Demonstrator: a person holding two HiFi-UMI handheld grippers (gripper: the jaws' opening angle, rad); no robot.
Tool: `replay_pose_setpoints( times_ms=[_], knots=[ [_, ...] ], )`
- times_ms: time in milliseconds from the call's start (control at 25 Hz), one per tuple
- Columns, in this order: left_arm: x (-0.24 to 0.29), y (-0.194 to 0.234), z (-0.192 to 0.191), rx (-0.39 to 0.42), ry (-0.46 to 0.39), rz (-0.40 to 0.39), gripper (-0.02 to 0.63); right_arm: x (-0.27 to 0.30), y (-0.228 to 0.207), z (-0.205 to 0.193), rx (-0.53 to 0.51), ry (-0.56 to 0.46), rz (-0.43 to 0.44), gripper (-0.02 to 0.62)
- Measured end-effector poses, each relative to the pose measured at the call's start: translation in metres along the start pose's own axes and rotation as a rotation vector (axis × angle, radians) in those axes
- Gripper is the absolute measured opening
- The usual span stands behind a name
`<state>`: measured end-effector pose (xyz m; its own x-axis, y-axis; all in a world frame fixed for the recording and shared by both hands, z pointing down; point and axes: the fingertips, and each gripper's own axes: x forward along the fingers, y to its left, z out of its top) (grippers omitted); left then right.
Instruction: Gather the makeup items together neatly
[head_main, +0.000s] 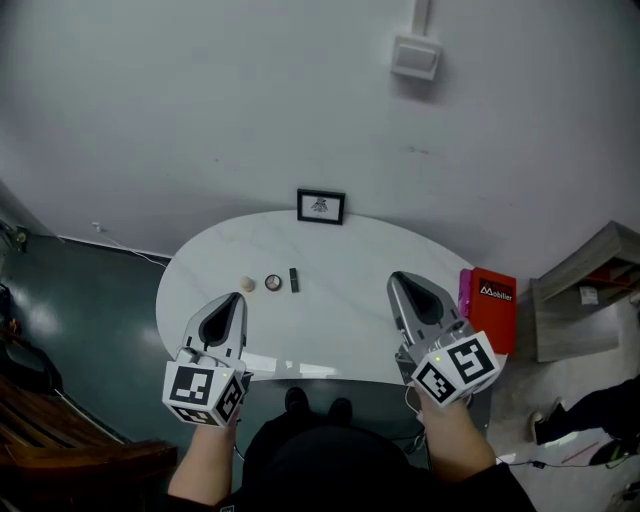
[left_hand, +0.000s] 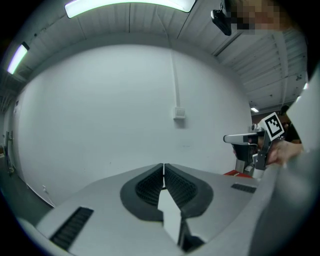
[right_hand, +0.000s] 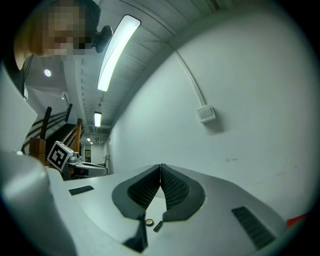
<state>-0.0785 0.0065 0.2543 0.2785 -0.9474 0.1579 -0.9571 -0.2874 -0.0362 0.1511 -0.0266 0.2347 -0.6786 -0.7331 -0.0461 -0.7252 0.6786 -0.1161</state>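
Three small makeup items lie close together on the white oval table: a beige sponge, a round compact and a short black tube. My left gripper is raised above the table's near left part, shut and empty. My right gripper is lifted over the near right part, also shut with nothing in it. In the right gripper view the compact and the black tube show below the closed jaws. In the left gripper view the left gripper points at the white wall.
A small black picture frame stands at the table's far edge. A red box with a pink item beside it sits at the right edge. A white wall box hangs above. A grey shelf unit stands at right.
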Motion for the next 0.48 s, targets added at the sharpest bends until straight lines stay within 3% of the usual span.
replay_pose_setpoints(
  times_ms=[240, 480],
  knots=[
    [-0.004, -0.020, 0.010, 0.065, -0.023, -0.037, 0.018, -0.016, 0.005, 0.010, -0.011, -0.027, -0.008, 0.035],
    [-0.009, -0.005, 0.011, 0.049, -0.049, -0.036, 0.019, -0.018, 0.006, 0.019, -0.051, -0.045, -0.030, 0.035]
  ],
)
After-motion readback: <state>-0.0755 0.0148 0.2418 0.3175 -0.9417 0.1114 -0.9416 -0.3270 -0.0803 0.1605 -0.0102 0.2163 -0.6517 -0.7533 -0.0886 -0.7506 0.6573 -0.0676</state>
